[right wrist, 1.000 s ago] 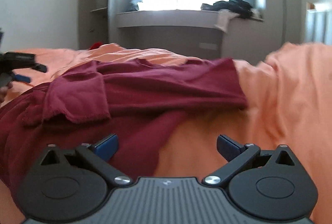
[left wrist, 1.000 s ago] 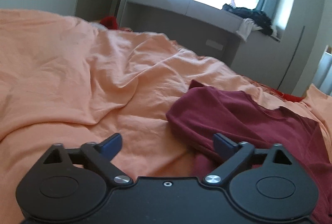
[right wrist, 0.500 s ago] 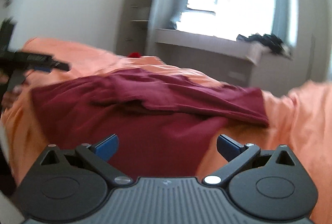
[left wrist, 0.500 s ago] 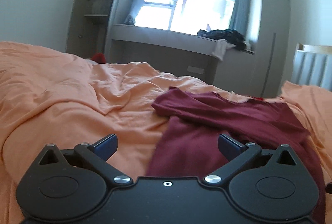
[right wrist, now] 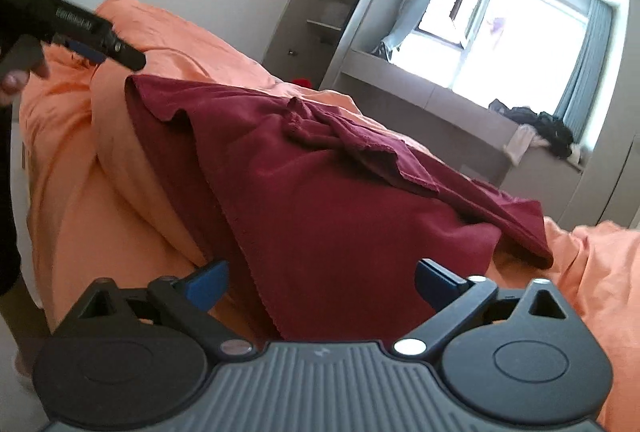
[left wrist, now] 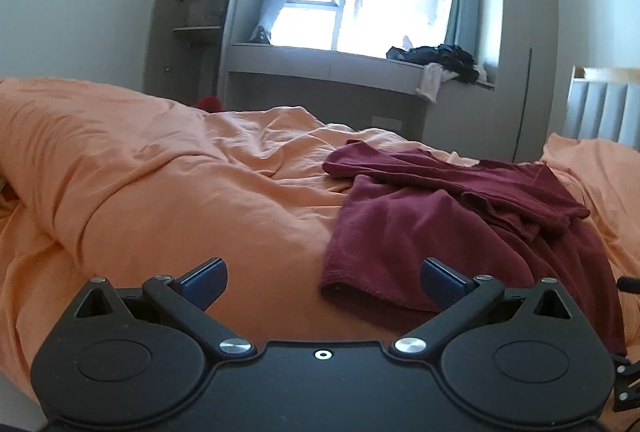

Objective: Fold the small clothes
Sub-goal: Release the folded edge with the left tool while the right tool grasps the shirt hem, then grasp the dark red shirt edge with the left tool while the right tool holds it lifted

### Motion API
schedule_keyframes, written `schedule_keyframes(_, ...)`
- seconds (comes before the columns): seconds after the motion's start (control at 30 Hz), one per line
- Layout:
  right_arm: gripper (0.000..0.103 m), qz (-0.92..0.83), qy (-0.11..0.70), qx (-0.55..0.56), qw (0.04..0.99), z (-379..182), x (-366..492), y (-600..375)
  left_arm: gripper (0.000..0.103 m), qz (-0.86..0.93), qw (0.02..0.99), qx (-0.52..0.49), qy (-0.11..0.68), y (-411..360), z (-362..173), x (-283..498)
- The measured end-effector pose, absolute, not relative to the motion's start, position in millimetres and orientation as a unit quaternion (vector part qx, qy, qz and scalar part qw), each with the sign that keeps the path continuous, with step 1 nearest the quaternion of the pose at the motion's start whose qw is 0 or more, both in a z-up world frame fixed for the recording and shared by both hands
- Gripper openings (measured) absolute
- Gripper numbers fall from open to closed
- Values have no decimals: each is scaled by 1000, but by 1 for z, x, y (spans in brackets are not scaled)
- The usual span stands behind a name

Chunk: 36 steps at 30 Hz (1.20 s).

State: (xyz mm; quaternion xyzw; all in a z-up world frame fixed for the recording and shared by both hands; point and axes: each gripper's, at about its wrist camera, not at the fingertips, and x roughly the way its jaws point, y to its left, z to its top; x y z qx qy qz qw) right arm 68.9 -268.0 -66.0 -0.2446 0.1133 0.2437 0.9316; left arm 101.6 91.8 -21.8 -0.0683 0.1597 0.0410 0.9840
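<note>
A dark red shirt (left wrist: 448, 216) lies rumpled on the orange bedding (left wrist: 160, 192), its sleeves folded over its body. My left gripper (left wrist: 322, 278) is open and empty, held just in front of the shirt's near left corner. In the right wrist view the shirt (right wrist: 320, 200) spreads across the middle. My right gripper (right wrist: 320, 280) is open and empty over the shirt's near hem. The left gripper (right wrist: 120, 52) also shows there at the upper left, beyond the shirt's far corner.
A grey window bench (left wrist: 340, 68) with a pile of dark clothes (left wrist: 444, 58) stands behind the bed. Tall wardrobes (left wrist: 524, 32) flank the window. A padded headboard (left wrist: 600, 108) is at the right. A small red thing (left wrist: 208, 103) lies past the bed.
Both grippers have pulled back from the shirt and risen. The right wrist view has tilted and swung left. Both stay open and empty.
</note>
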Motion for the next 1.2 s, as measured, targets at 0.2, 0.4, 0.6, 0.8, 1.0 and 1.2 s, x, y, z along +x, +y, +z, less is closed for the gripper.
schedule_keyframes(0.2,19,243,119,-243,932,-73,72,-265,102,43,982,-82,162,100,-24,97)
schedule_keyframes(0.4,1,250,109,-270,923,-69,54,-272,102,27,985,-58,158,93,-24,94)
schedule_keyframes(0.6,1,239,99,-350,900,-79,29,-267,102,3,983,-51,174,94,-25,96)
schedule_keyframes(0.8,16,246,133,-297,913,-78,50,-276,102,-48,981,13,186,78,-18,109)
schedule_keyframes(1.0,64,245,169,-289,910,-82,60,-283,102,-96,963,154,198,53,-21,120)
schedule_keyframes(1.2,78,201,191,-352,894,-106,67,-275,102,-115,949,206,208,34,-35,126)
